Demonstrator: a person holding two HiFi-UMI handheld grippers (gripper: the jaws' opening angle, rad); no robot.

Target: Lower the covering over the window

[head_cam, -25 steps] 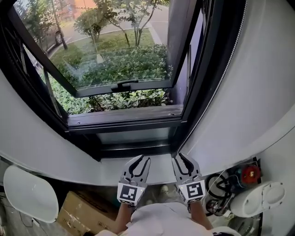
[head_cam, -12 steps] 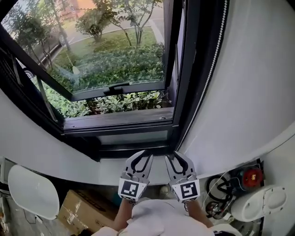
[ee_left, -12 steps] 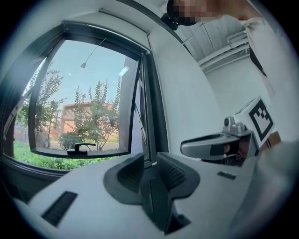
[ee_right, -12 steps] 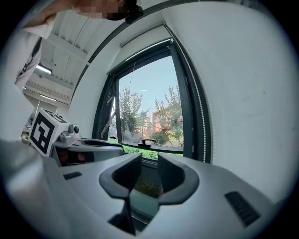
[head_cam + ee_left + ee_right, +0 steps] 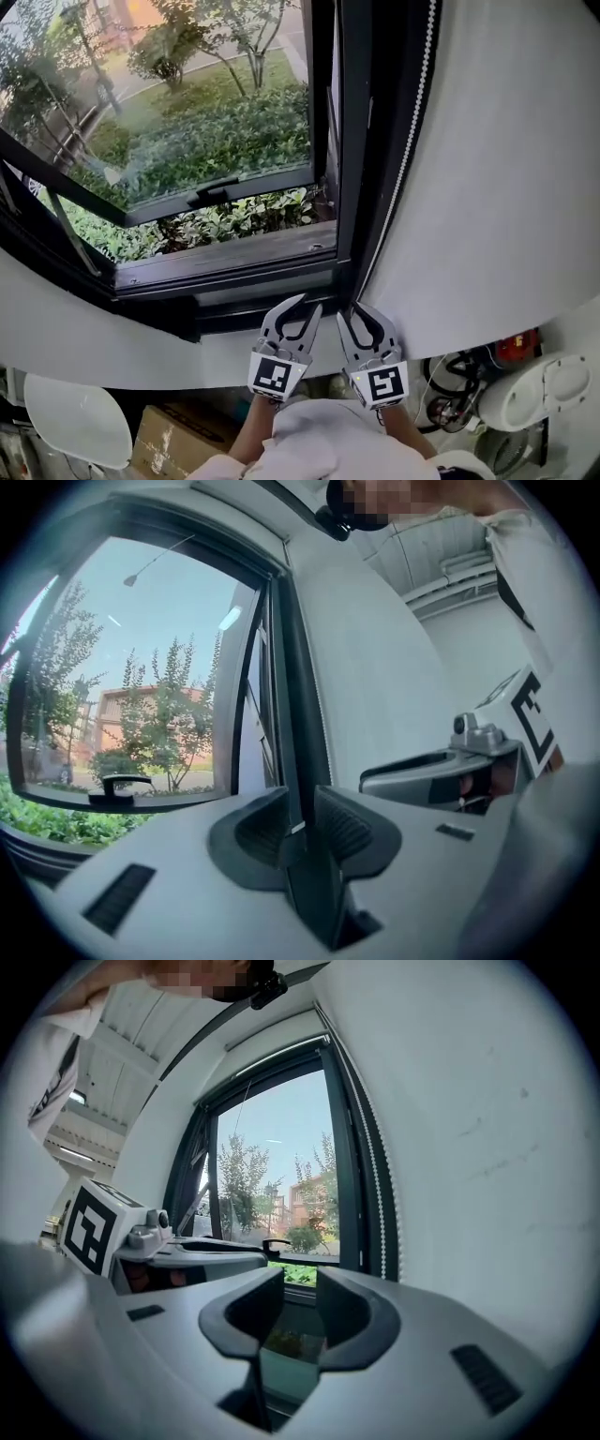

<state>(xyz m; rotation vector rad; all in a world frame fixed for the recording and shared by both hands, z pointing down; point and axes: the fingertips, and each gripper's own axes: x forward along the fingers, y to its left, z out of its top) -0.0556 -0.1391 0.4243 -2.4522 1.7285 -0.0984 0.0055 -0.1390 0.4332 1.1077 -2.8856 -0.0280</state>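
Both grippers are hovering level by the lower right corner of the window (image 5: 187, 122), so this is looking like the approach step. The left gripper (image 5: 309, 305) is showing a narrow empty gap between its jaws, and the right gripper (image 5: 351, 309) a somewhat wider one, also gripping nothing. The covering itself is sitting out of sight (presumably rolled up above the glass). Only its bead chain (image 5: 405, 159) is showing, running down the frame's right side near the right gripper. Next, one gripper is likely needing to reach that chain, close on it and pull.
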